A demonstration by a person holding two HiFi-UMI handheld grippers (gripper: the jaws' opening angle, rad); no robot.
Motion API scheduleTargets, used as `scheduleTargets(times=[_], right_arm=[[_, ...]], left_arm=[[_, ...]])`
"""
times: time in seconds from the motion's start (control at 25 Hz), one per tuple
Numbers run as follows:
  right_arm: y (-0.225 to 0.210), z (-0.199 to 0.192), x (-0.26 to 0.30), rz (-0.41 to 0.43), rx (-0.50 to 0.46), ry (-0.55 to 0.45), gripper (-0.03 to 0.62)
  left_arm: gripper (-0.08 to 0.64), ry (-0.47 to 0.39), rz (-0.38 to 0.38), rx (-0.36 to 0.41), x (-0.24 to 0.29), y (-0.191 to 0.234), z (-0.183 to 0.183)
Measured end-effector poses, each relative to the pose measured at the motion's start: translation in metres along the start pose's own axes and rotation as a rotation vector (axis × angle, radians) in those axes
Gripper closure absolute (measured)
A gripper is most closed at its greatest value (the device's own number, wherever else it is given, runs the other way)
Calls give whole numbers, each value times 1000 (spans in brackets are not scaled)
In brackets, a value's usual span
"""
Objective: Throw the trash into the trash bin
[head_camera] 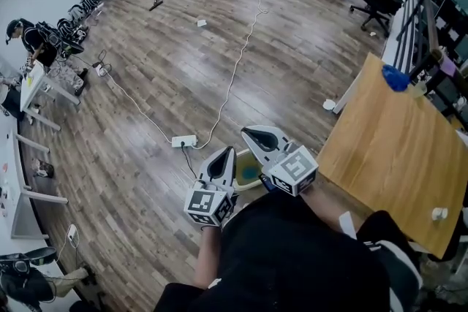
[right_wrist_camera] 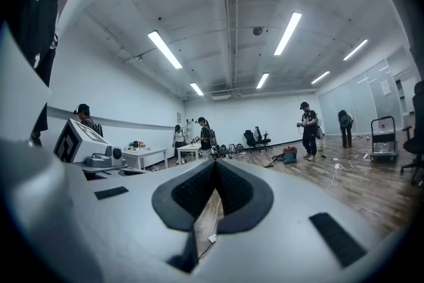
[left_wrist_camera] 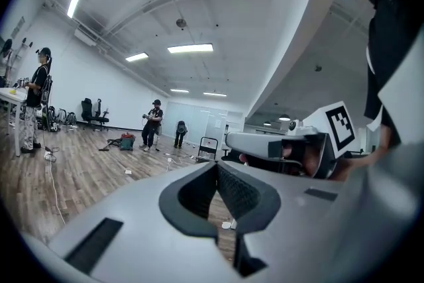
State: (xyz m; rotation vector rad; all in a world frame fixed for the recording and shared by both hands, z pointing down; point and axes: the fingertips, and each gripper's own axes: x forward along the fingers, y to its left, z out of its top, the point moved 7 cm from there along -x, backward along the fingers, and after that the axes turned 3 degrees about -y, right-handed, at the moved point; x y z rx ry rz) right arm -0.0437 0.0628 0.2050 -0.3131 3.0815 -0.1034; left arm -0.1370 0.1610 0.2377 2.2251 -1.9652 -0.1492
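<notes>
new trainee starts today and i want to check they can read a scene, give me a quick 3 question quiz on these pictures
1. True or false: the left gripper has its jaws wide open.
2. Which of these lies on the floor? A: a white power strip. B: a ladder. C: a bucket.
3. Fill in: in the head view, the wooden table is on the picture's ____ side.

Key: 1 false, the jaws are shut with nothing between them; 2 A; 3 right.
</notes>
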Motion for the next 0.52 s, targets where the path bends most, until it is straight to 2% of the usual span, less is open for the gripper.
scheduleTargets(times=[0.2, 0.52], right_arm=[[4, -4, 3, 4, 12, 13, 601], [0, 0, 4, -2, 38, 5, 601]], left_arm=[[552, -4, -12, -34, -2, 1, -2], [552, 1, -3, -36, -1, 2, 3]])
